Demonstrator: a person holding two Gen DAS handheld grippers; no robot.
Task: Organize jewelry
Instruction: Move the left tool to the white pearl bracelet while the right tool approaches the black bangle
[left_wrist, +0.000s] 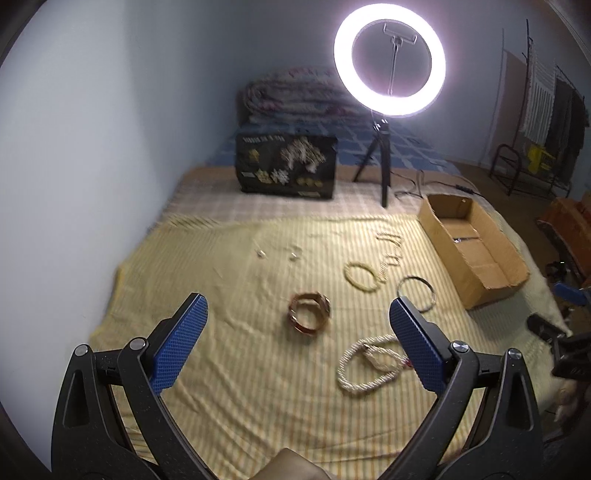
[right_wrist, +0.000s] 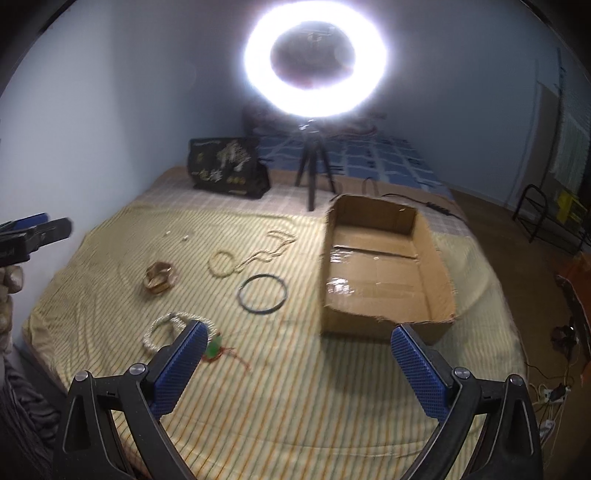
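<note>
**Jewelry spread on bed, both grippers empty**

Bed (right_wrist: 295, 387) holds everything, largest first: cardboard box (right_wrist: 436, 266) empty, likely the destination. Left gripper (left_wrist: 297, 317) and right gripper (right_wrist: 295, 341) released, hovering. Rope necklace (left_wrist: 354, 373), black bangle (right_wrist: 262, 294), bangle stack (left_wrist: 309, 312), small earrings (left_wrist: 261, 253) lie loose beside box.

Matt cardboard box (right_wrist: 384, 273); striped cloth sheet (right_wrist: 295, 369).
</note>
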